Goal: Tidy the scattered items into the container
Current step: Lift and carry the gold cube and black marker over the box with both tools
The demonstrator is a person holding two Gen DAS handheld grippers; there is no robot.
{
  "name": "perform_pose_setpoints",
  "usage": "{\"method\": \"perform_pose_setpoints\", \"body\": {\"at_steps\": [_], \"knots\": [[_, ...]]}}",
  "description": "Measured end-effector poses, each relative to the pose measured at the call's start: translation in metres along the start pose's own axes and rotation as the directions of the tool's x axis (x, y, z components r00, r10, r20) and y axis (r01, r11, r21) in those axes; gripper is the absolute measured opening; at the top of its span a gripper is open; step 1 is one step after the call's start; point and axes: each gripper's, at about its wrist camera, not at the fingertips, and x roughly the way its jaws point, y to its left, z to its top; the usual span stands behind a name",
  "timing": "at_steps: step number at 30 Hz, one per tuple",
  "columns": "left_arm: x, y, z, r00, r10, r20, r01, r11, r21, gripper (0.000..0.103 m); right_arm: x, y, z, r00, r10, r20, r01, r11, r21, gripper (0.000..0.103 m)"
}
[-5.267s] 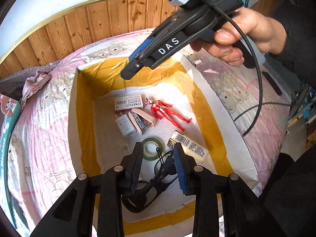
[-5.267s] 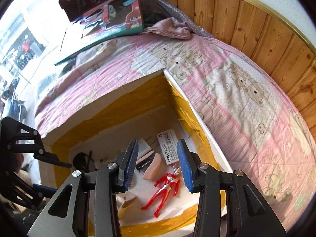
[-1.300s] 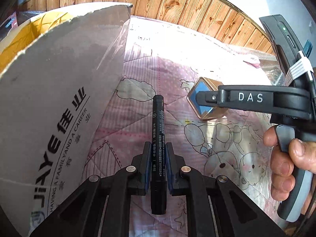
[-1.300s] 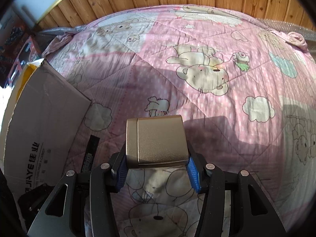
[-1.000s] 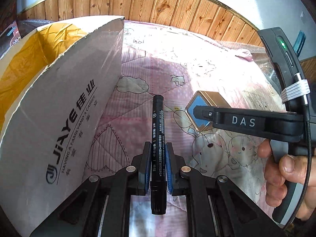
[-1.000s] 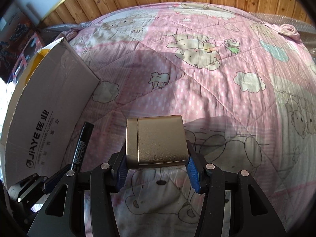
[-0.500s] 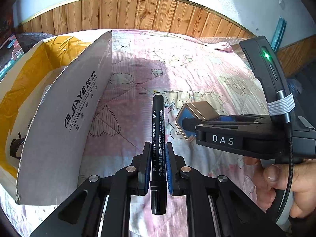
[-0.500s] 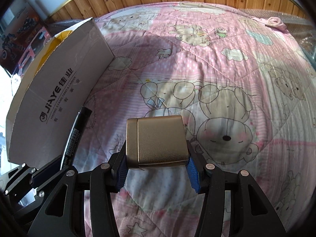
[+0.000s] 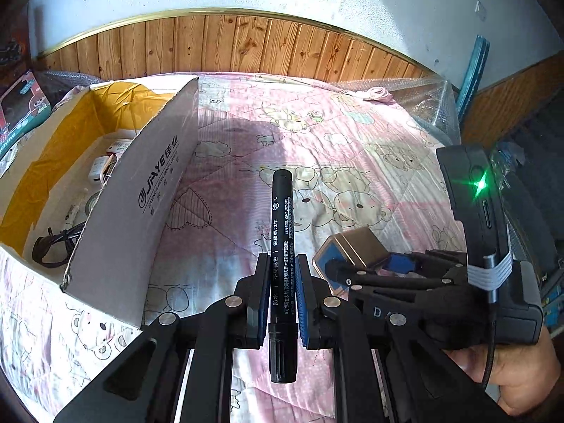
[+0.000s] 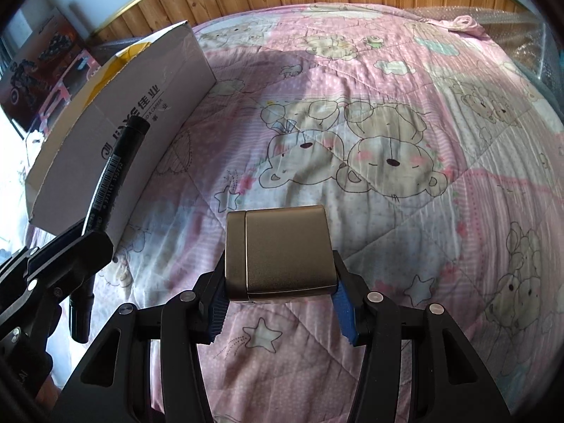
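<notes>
Left gripper [image 9: 284,283] clamped on a black cylindrical marker pen with white print [image 9: 282,232], blue pads squeezing mid-barrel, cap end pointing to 12 o'clock, rear end sticking back past the jaws. Right gripper [image 10: 280,299] clamped on a small bronze-gold metal box with rounded edges [image 10: 282,252], held by its rear portion, most of it jutting forward. Both items are lifted clear of the pink bear-print quilt [image 10: 387,162]. The open grey-white cardboard box with yellow tape lining [image 9: 151,190] sits at 10 o'clock from the left gripper, near, its right wall standing between the tongs and the interior; a black cable [image 9: 53,246] and small packets already lie inside.

Judgement: both loads are in carry phase, drop-off remaining. Risks: marker's long free end clipping the box wall on the swing to 10 o'clock; metal box slipping from its shallow rear grip if tilted; the two grippers, just beside each other, colliding over the opening.
</notes>
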Motion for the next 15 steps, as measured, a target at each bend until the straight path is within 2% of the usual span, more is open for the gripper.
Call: {"method": "perform_pose_setpoints", "body": {"at_steps": [10,15], "knots": [[-0.018,-0.010,-0.013,0.998,-0.058,0.003,0.057,0.998,0.024,0.014,-0.029,0.020,-0.027,0.999,-0.005,0.045,0.005,1.000,-0.009,0.054],[-0.034,-0.008,-0.011,0.996,-0.079,0.041,0.079,0.997,0.018,0.014,-0.040,0.036,-0.030,0.998,0.009,0.056,-0.007,0.999,-0.032,0.054]]}}
